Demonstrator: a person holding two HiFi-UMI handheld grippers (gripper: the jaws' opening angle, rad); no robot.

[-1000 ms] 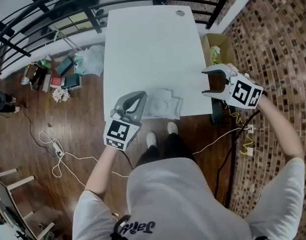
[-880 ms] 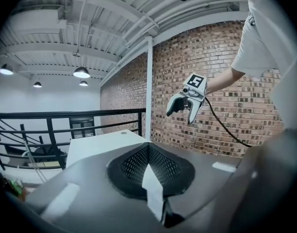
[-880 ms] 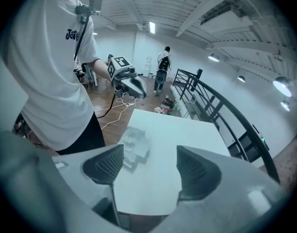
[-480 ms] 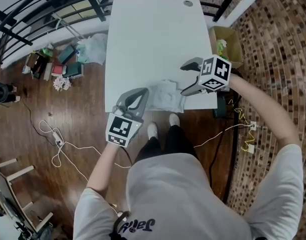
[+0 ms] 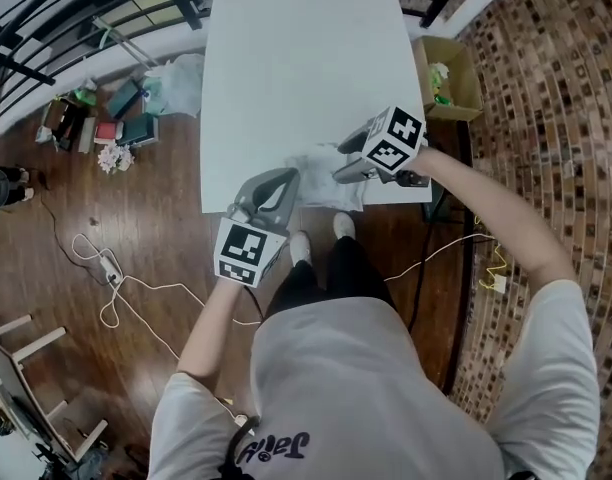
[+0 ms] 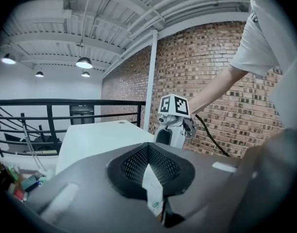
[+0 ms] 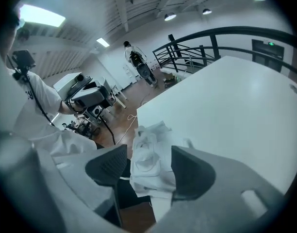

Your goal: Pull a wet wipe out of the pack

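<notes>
The wet wipe pack [image 5: 324, 183], white and crumpled, lies at the near edge of the white table [image 5: 296, 68]. My left gripper [image 5: 285, 181] is at the pack's left end, shut on a thin white edge of the pack [image 6: 152, 191] that shows between its black pads. My right gripper [image 5: 342, 165] hangs over the pack's right part, pointing steeply down. In the right gripper view the pack [image 7: 147, 154] lies between the spread pads [image 7: 107, 166]. The jaws have just been closing, and the pads do not press on the pack. The right gripper's marker cube [image 6: 174, 106] shows beyond the left jaws.
An open cardboard box [image 5: 448, 78] stands on the floor beside the table's right edge. Books and bags [image 5: 116, 123] lie on the floor to the left, near a black railing [image 5: 86, 8]. Cables [image 5: 116, 278] trail across the wooden floor.
My right gripper has come down and leftwards from beside the table's right edge to over the pack, rolling as it went. The left gripper has sunk slightly at the pack's left end.
</notes>
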